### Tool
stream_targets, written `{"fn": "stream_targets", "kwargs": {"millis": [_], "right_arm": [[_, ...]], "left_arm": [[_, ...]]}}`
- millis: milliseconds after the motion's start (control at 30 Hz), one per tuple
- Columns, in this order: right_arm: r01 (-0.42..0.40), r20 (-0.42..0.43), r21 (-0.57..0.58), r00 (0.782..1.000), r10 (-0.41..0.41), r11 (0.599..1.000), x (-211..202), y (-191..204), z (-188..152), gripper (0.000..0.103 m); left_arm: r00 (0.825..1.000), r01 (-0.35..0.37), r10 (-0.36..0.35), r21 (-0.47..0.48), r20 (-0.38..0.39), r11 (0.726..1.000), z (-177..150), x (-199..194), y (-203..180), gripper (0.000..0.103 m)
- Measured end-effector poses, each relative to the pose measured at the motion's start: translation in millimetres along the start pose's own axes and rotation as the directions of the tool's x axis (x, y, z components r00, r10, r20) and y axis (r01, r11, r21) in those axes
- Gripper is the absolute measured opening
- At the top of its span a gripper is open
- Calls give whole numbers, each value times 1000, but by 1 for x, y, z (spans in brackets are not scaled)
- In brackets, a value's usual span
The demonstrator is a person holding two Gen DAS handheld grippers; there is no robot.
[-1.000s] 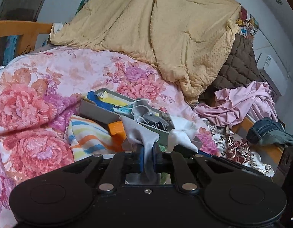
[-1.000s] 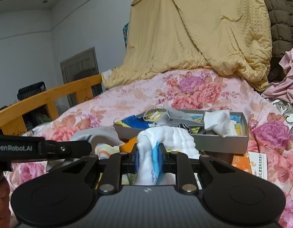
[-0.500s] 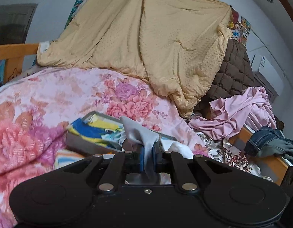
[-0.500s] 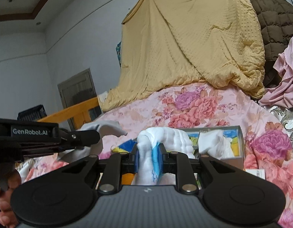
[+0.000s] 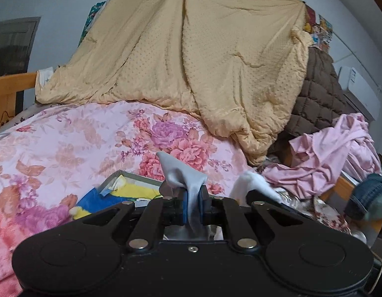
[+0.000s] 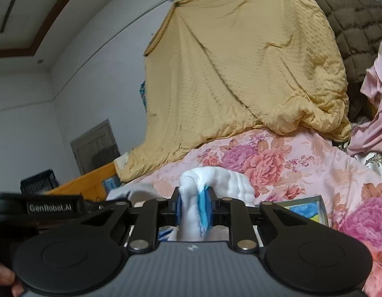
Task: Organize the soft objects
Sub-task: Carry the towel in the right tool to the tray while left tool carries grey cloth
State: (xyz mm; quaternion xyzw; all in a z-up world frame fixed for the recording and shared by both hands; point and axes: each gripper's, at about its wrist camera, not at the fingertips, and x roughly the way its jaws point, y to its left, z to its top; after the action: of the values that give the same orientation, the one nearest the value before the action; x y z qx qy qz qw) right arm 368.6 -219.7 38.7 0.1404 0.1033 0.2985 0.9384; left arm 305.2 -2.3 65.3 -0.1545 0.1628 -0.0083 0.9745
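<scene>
Two grippers each carry a soft piece. From the left wrist view, the left gripper point(image 5: 192, 206) has its blue pads pressed together on a thin pale grey sock point(image 5: 183, 177), whose limp, smooth fabric rises above the jaws in a crumpled peak and hangs below them. Just beyond and left of the gripper lies a shallow grey box point(image 5: 121, 177) with blue and yellow cloth point(image 5: 121, 195) inside, resting on the pink floral quilt point(image 5: 92, 138). A dotted tan blanket point(image 5: 191, 57) hangs behind.

From the right wrist view, the right gripper point(image 6: 193, 209) is clamped on a thick white ribbed sock point(image 6: 215, 182) with a blue patch, bunched and puffy, bulging above and to the right of the jaws. The grey box's corner point(image 6: 321, 209) shows to the right.
</scene>
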Motion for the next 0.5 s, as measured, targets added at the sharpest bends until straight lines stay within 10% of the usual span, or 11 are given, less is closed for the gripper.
{"fn": "stream_targets", "kwargs": {"millis": [500], "right_arm": [[23, -76, 131, 997, -14, 991, 58, -44, -14, 21]], "left_arm": [[996, -72, 72, -7, -62, 997, -9, 91, 4, 9]]}}
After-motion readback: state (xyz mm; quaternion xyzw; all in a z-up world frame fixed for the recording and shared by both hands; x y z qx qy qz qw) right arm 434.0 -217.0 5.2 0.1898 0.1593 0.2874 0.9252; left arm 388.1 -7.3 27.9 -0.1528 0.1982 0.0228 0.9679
